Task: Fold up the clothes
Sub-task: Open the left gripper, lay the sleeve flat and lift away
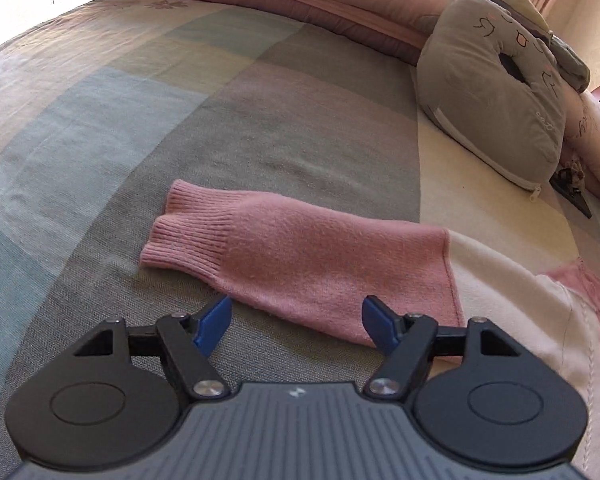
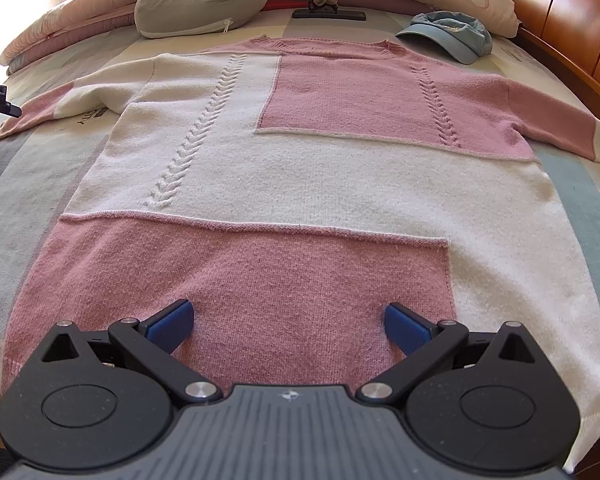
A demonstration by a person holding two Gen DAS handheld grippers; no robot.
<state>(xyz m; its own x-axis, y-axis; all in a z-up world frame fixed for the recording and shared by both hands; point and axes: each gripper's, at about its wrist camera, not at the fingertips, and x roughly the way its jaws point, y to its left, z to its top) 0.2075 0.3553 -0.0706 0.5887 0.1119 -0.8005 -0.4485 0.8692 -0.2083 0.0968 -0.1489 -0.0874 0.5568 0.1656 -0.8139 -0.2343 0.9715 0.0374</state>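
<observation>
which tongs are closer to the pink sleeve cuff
Left. The left tongs hang open just over the pink sleeve, a little short of its ribbed cuff. The right tongs are open over the sweater hem, far from that sleeve.

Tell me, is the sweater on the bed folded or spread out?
Spread out: the sweater lies flat on the bed, both sleeves stretched sideways.
</observation>
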